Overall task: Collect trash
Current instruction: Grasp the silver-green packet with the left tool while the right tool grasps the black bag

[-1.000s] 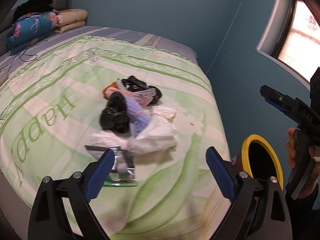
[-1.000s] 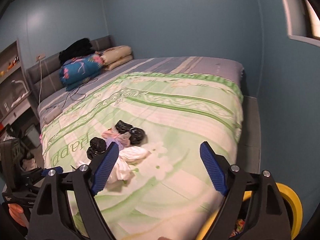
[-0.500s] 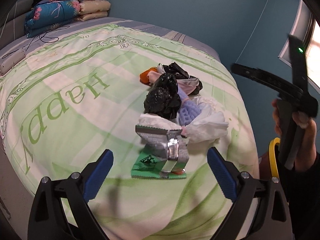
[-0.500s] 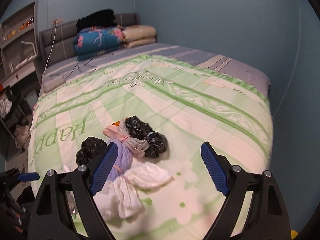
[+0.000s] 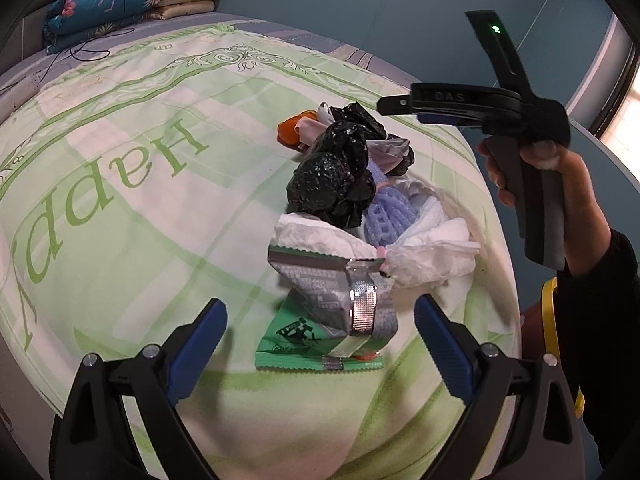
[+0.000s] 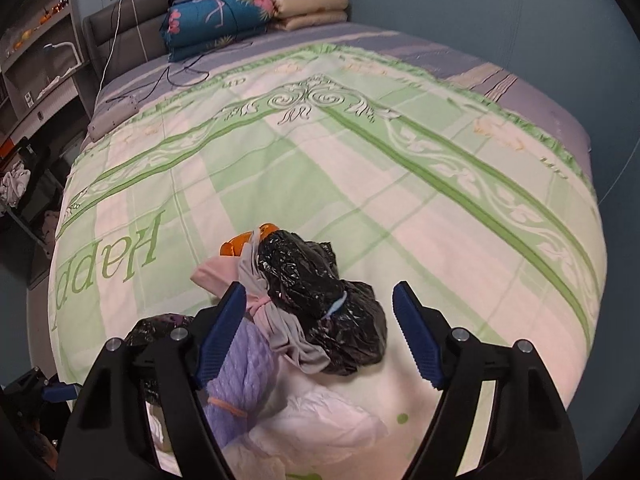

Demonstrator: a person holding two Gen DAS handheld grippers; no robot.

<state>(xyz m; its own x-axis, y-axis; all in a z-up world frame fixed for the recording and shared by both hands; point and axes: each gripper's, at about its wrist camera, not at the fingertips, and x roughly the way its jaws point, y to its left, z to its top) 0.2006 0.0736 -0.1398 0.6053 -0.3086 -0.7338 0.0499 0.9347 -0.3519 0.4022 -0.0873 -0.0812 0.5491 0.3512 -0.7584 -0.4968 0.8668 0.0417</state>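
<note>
- Right gripper [image 6: 316, 334] is hanging over the black bag [image 6: 320, 300], jaws having just been narrowing yet standing wide, the bag between them but apparently unpressed.
- Left gripper [image 5: 320, 344] is spreading wide before the foil wrapper [image 5: 336, 292], holding nothing.
- Trash is lying heaped on the bed [image 5: 120, 208]; pickup is likely just starting.
- Next move is calling for a descent and squeeze; grey cloth [image 6: 280, 332] and purple netting [image 6: 240, 376] are crowding the bag.
- Yellow bin [image 5: 554, 320] is waiting beside the bed.

Dim room, soft light, strong fisheye bend

Daylight glared at my window [image 5: 624, 132]; the bed [image 6: 360, 184] curved at the edges, corners vignetted black.
</note>
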